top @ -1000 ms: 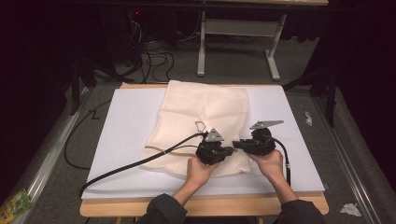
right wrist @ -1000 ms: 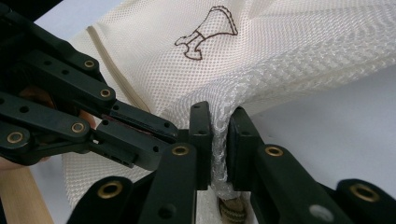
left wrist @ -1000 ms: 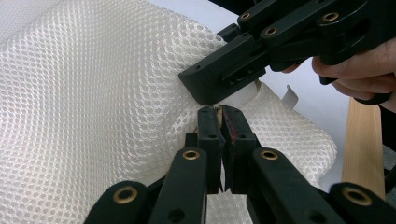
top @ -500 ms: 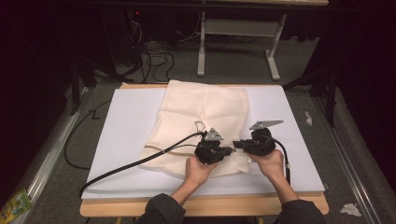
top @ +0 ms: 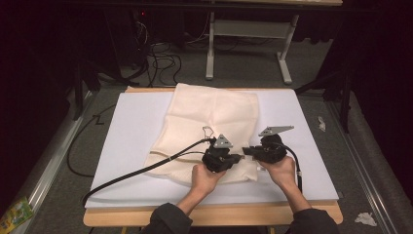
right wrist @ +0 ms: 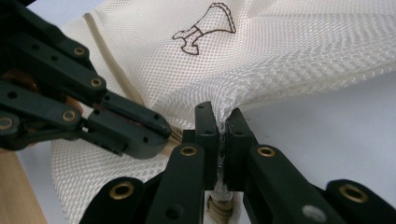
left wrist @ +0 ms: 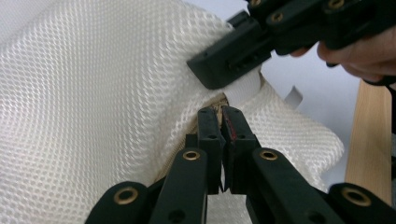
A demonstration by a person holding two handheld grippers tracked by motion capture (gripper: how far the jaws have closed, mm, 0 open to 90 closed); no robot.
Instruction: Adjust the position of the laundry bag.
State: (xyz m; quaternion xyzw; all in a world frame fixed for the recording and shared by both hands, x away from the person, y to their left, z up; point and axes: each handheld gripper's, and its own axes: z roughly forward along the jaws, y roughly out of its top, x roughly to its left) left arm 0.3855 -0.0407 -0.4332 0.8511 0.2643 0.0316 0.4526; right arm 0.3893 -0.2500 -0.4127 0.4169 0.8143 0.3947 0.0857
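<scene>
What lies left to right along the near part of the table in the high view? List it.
black cable → left tool, shut on the mesh bag → right tool, shut on the same bag → bare white table cover.

Bright lit white table [top: 126, 146], dark surroundings, high view slightly soft, gripper views sharp on mesh [left wrist: 93, 93], nearest black links blurred, soft shadows
</scene>
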